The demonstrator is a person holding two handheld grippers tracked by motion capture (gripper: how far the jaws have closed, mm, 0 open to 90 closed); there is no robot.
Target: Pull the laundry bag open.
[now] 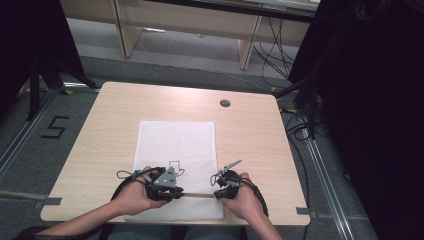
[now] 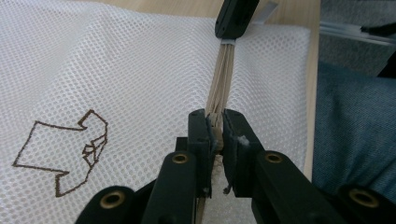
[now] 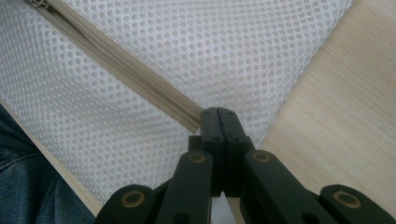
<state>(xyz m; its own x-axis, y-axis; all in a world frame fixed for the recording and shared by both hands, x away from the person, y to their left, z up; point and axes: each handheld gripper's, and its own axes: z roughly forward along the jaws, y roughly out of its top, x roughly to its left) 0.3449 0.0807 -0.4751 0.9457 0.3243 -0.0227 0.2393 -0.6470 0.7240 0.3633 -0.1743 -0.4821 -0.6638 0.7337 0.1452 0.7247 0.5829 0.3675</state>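
A white mesh bag lies flat on the wooden table, with a brown outline drawing printed on it. A beige zipper runs along the bag's near edge. My left gripper is shut on the zipper, which is bunched between its pads. In the high view it sits at the bag's near left. My right gripper is shut on the zipper's end by the bag's right edge. In the left gripper view the right gripper stands at the far end of the taut zipper.
A round cable hole is in the table's far right part. Bare wood lies right of the bag. The person's blue trousers are just off the near edge. Cables trail on the floor at right.
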